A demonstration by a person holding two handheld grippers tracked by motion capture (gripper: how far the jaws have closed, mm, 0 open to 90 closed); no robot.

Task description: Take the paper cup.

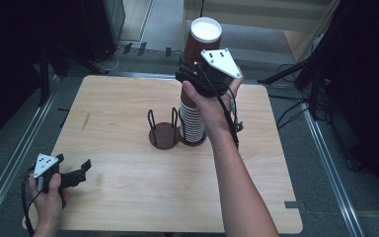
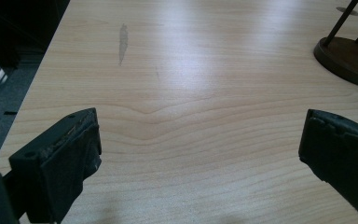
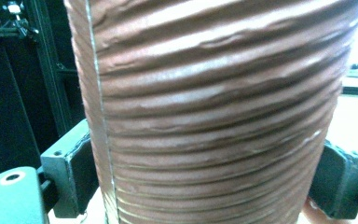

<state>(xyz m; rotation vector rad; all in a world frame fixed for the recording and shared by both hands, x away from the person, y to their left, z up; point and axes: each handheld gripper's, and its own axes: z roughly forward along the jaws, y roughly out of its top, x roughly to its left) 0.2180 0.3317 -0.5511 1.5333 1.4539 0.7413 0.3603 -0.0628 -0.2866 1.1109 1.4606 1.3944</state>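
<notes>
A tall stack of brown ribbed paper cups (image 1: 193,123) stands in the right half of a dark cup holder (image 1: 162,137) at the table's middle. Its top cup (image 1: 203,42), white inside, rises well above the rest. My right gripper (image 1: 191,73) is shut on this cup, which shows close up as a ribbed brown wall (image 3: 214,107) with a jaw pressed against each side. My left gripper (image 1: 80,170) rests low over the table's front left corner, open, with bare wood between its fingers (image 2: 70,158).
The holder's left half, a round base with wire loops (image 2: 349,58), holds nothing. The wooden table (image 1: 118,173) has a grey smear (image 2: 123,41) near its left edge. Dark stands and cables surround the table on the floor.
</notes>
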